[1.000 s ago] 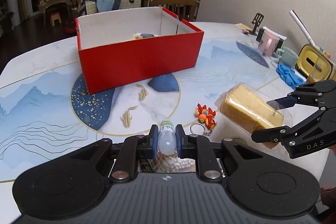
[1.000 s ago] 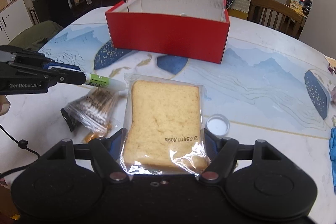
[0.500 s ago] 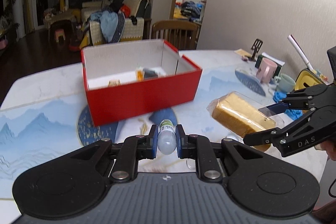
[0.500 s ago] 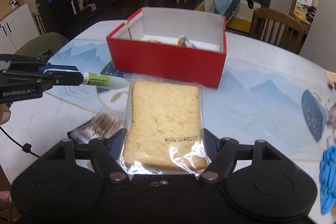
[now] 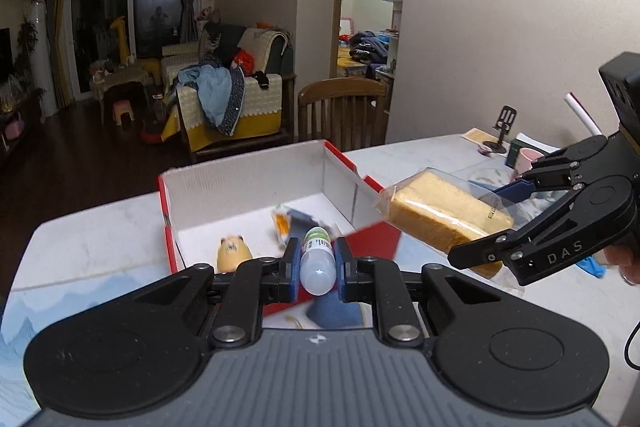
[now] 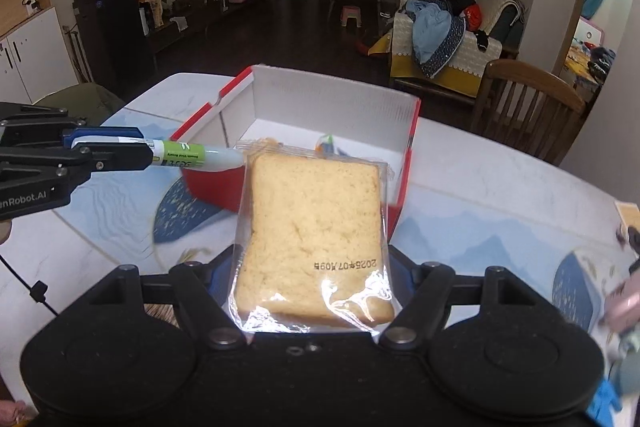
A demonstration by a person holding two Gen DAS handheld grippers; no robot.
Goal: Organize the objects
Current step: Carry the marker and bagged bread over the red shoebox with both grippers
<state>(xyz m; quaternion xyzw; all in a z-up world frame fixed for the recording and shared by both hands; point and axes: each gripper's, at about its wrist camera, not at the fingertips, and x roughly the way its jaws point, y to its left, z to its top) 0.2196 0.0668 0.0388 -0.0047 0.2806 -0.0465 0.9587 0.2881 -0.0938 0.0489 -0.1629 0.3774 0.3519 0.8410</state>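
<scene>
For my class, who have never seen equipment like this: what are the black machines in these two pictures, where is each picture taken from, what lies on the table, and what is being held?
No robot is here. A person holds two hand-held grippers, each with a camera looking forward along its two fingers, so each picture shows its own gripper at the bottom edge.

The left camera's picture shows the left gripper shut on a small bottle with a green label. The other tool at its right edge is the right gripper, seen from the side.

The right camera's picture shows the right gripper shut on a wrapped slice of bread.

On the patterned table stands an open red box, white inside, with a few small items in it, one a yellowish figure. Both held things hang in the air near the box, not yet inside.
</scene>
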